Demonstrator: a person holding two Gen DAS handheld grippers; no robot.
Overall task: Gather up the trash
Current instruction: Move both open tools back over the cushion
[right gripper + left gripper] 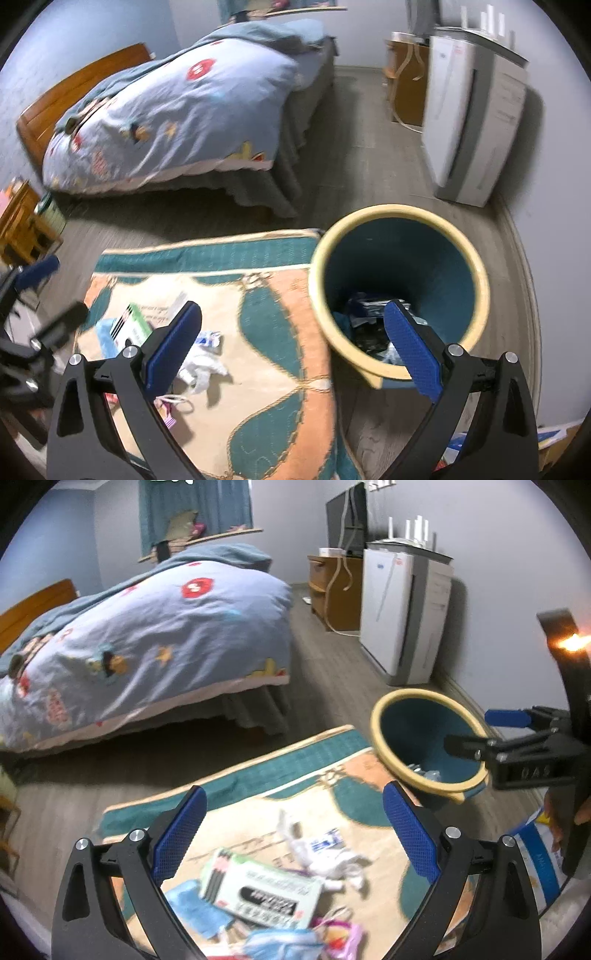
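A teal bin with a cream rim (424, 738) (399, 273) stands on the floor at the rug's right edge, with some trash at its bottom. Trash lies on the patterned rug (258, 794) (266, 332): a white and green box (262, 890) (133, 325), crumpled white wrappers (332, 853) (203, 362), a blue cloth (192, 904) and pink scraps (340, 930). My left gripper (291, 834) is open and empty above the trash pile. My right gripper (291, 350) is open and empty, near the bin's rim; it also shows in the left wrist view (476, 731).
A bed with a blue quilt (147, 638) (177, 110) stands behind the rug. A white appliance (402, 616) (469, 129) and a wooden cabinet (332, 587) stand along the right wall. A small wooden stand (22, 225) is at the left. A blue and white box (539, 853) lies at the right.
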